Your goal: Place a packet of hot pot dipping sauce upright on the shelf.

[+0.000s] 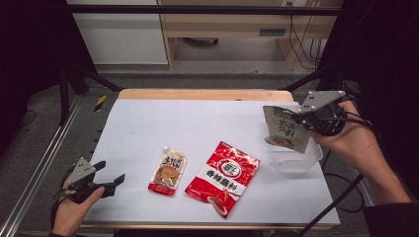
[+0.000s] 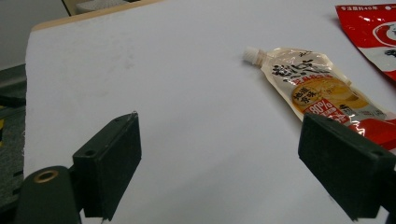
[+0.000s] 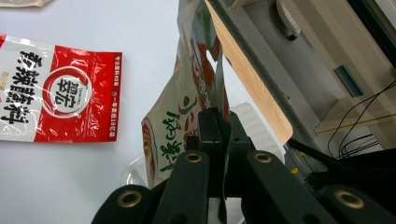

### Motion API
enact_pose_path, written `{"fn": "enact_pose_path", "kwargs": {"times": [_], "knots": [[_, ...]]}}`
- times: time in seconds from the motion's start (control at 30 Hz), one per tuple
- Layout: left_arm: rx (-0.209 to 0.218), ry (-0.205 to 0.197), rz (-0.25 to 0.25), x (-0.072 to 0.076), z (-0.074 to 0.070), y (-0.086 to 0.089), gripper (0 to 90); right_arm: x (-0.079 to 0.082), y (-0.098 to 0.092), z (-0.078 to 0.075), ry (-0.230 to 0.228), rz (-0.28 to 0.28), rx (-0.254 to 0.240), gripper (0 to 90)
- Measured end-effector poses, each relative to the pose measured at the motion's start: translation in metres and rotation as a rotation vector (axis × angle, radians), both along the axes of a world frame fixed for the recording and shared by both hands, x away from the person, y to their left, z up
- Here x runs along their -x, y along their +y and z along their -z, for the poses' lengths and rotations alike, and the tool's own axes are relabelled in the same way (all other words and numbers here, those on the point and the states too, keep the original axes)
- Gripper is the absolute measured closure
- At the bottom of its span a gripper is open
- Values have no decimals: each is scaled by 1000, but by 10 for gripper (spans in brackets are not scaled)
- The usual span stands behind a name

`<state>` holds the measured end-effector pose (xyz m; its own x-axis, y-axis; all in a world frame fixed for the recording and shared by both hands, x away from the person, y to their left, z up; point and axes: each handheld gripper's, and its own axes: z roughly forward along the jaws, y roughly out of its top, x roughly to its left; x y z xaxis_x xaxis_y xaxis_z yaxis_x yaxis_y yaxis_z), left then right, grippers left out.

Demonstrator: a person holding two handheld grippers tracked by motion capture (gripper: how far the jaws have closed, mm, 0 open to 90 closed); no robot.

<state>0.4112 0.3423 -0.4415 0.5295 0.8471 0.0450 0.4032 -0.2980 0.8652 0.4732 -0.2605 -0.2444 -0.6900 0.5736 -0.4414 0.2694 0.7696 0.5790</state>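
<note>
- White sheeting covers the worktop (image 1: 148, 123); dark framing and a wooden cabinet stand behind it.
- Right hand-held gripper (image 1: 296, 117): jaws clamped on the top edge of a pale sauce pouch (image 1: 285, 131), which hangs in the air directly above a clear plastic tub (image 1: 296, 160) near the worktop's right edge. In the right gripper view the pouch (image 3: 187, 107) is pinched flat between the black jaws.
- Left hand-held gripper (image 1: 112, 177): jaws spread wide, nothing between them, resting at the worktop's left front corner.
- Progress, as judged: packing the tub appears to be at its first item; the pouch is over the tub but not yet inside.
- Remaining: a spouted pouch (image 1: 168, 170) and a red seasoning packet (image 1: 223, 177) lie flat, just beside each other, mid-worktop.
- Count: three packets, one tub, two hand-held grippers.
</note>
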Motion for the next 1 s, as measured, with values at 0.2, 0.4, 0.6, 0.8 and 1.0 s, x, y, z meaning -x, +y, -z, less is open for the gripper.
{"fn": "enact_pose_path", "kwargs": {"times": [0.2,0.4,0.6,0.8,1.0], "knots": [[5,2,-4,0,1,1,131,3,-13,3,6,-1,-9,900],[-2,4,-2,0,1,0,131,0,-25,8,14,-10,-34,900],[-1,2,-2,0,1,0,132,-5,-33,14,15,-26,-38,900],[-2,6,-1,0,1,0,132,-8,-37,22,10,-37,-35,900],[-3,8,-2,0,1,0,132,-7,-41,25,7,-44,-44,900]]}}
